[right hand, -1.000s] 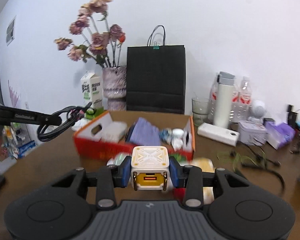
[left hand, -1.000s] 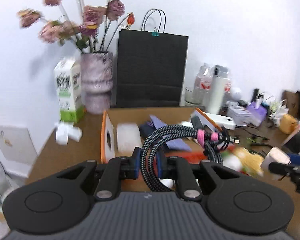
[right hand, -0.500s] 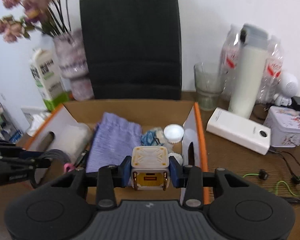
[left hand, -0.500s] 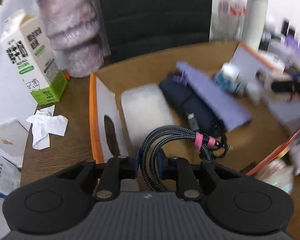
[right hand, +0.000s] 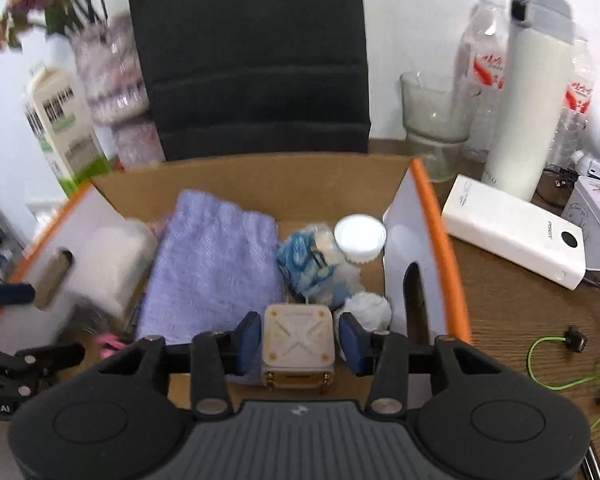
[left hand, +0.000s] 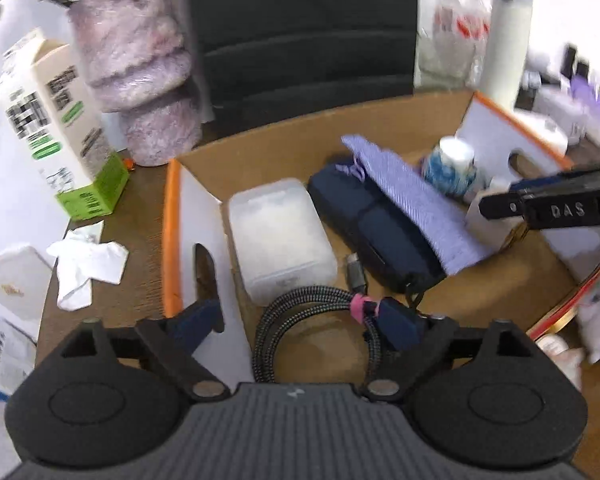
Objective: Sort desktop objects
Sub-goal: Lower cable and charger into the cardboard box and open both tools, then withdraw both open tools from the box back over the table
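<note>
Both grippers have swung in over the cardboard box (right hand: pixel 260 178) since a second ago, and their jaws have just been opening. The left gripper (left hand: pixel 300 326) is standing spread wide, no longer pinching the braided cable (left hand: pixel 320 320), which is lying coiled on the box floor between its fingers, the pink tie and plug end turned toward the right finger. I'd say it is being dropped there because that near corner is bare. The right gripper (right hand: pixel 299 338) is parting too, a sliver of gap showing on each side of the cream cube (right hand: pixel 298 344), which is sitting squarely between the pads, its connector face toward the camera. Further in, the clear plastic case (left hand: pixel 280 240), dark pouch (left hand: pixel 376 232) and purple cloth (right hand: pixel 212 268) are lying lengthwise toward the back wall.
</note>
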Demonstrator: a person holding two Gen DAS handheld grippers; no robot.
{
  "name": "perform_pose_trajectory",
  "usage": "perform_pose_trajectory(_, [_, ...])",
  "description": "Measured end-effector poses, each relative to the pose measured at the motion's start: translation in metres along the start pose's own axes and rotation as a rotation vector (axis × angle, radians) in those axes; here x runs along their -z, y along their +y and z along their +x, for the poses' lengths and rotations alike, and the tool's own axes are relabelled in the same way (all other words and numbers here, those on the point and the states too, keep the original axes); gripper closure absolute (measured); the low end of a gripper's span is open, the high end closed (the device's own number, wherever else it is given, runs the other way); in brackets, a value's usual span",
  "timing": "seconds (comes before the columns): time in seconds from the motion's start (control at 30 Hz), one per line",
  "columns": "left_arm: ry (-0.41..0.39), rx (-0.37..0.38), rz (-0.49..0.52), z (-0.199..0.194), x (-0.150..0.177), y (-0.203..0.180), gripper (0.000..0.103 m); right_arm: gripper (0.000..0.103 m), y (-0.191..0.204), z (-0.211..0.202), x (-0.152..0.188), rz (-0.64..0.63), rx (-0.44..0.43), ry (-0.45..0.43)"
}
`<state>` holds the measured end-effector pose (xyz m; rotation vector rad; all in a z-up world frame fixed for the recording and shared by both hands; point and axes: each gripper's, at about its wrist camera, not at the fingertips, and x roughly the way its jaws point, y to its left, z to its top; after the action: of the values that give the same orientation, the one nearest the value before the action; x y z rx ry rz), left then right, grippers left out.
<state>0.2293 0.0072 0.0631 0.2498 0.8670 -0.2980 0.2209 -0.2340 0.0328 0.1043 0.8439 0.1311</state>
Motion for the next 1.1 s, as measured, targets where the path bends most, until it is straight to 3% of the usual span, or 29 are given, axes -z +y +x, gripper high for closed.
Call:
perform_pose_trajectory(0.13, [-0.046,0.023,-0.095,-0.027,-0.005,0.008,0.001,0.049,0.004,-0.033,-0.004,-0.018,0.019,-0.049])
perform_pose_trajectory(0.23, [-0.046,0.021,-0.165,-0.041,-0.004,0.009,0.000,0.039,0.009,-0.055,-0.005,-0.035,0.024,-0.064])
perform_pose_trajectory(0.3, [-0.051,0.014,-0.174,-0.051,0.002,0.005,0.000,0.022,0.011,-0.073,-0.002,-0.048,0.035,-0.081])
perform_pose_trajectory(0.37, [-0.084,0.001,-0.199,-0.065,0.014,0.000,0.000,0.012,0.013,-0.090,0.005,-0.057,0.044,-0.099])
perform_pose_trajectory(0.57, [-0.187,-0.020,-0.306,-0.111,0.063,-0.018,0.000,0.012,0.016,-0.139,0.049,-0.058,0.041,-0.149])
perform_pose_trajectory(0.73, [-0.263,-0.030,-0.292,-0.145,0.115,-0.046,0.000,0.012,0.026,-0.178,0.115,-0.087,0.027,-0.222])
perform_pose_trajectory(0.9, [-0.259,0.001,-0.240,-0.159,0.179,-0.074,0.000,0.011,0.030,-0.202,0.187,-0.083,-0.006,-0.274])
perform_pose_trajectory(1.0, [-0.262,-0.036,-0.225,-0.163,0.219,-0.090,0.000,0.011,0.030,-0.210,0.224,-0.074,-0.011,-0.272])
perform_pose_trajectory(1.1, [-0.320,-0.052,-0.210,-0.175,0.249,-0.103,0.000,0.011,0.031,-0.218,0.254,-0.063,-0.025,-0.275])
